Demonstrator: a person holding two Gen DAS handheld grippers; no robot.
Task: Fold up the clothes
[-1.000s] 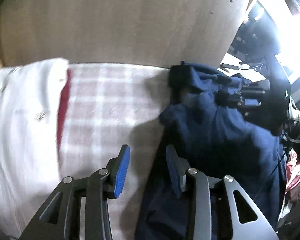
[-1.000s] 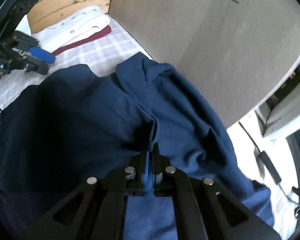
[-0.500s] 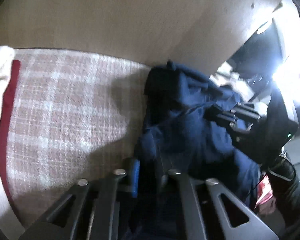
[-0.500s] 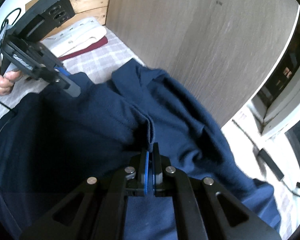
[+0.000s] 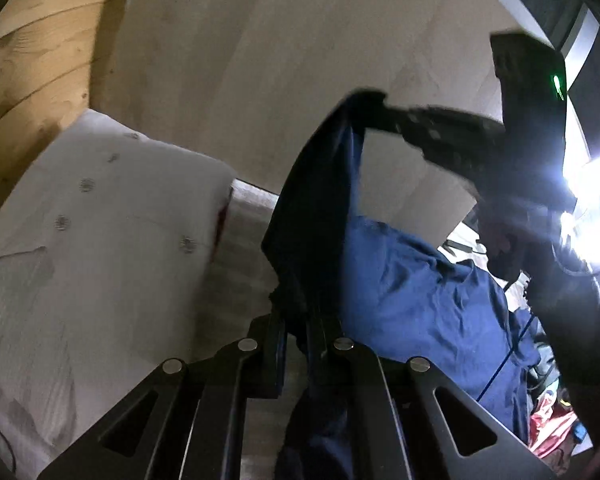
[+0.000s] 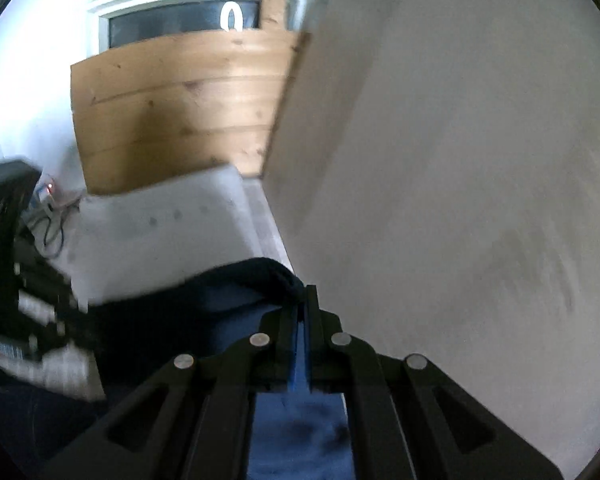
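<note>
A navy blue garment (image 5: 412,288) hangs in the air, held up at two spots along its top edge. My left gripper (image 5: 298,320) is shut on a dark fold of it at the bottom of the left wrist view. Higher and to the right, my right gripper (image 5: 376,106) pinches another corner, so the cloth stretches between the two. In the right wrist view my right gripper (image 6: 302,306) is shut on the navy garment (image 6: 228,292), which bunches just ahead of the fingertips. The left gripper's body (image 6: 12,280) shows blurred at the left edge.
A stack of folded white clothes (image 5: 100,248) lies on the plaid bedsheet (image 5: 248,216), with a red item under it. A wooden headboard (image 6: 180,108) stands behind the stack, and a beige panel (image 6: 460,160) runs along the bed. Clutter lies low at the right (image 5: 548,420).
My left gripper went from open to shut on the garment's edge. Both grippers then rose, lifting the navy garment off the bed.
</note>
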